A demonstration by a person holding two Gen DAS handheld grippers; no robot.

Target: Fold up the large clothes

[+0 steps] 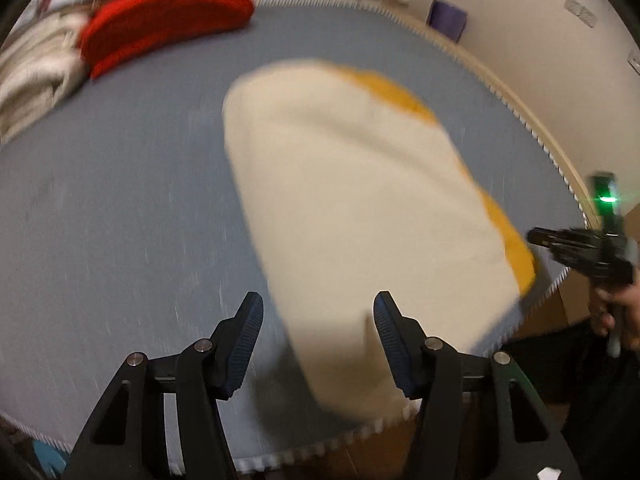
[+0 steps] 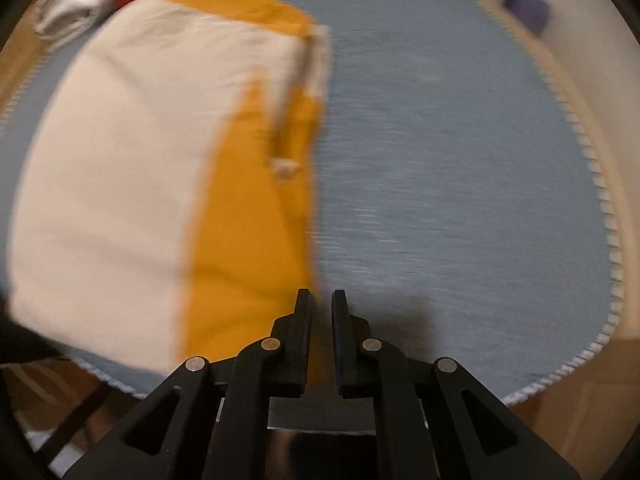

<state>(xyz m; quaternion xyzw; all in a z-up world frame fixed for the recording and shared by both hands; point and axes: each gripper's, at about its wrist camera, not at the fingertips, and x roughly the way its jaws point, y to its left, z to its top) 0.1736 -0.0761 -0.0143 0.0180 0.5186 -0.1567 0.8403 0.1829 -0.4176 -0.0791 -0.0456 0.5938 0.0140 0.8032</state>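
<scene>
Left wrist only: red cushion (image 1: 160,16).

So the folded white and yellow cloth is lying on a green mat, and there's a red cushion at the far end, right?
Not quite. The mat is grey-blue, not green; the left wrist view shows it plainly. The rest holds: the folded white and yellow cloth lies on it, and the red cushion sits at the far end.
</scene>
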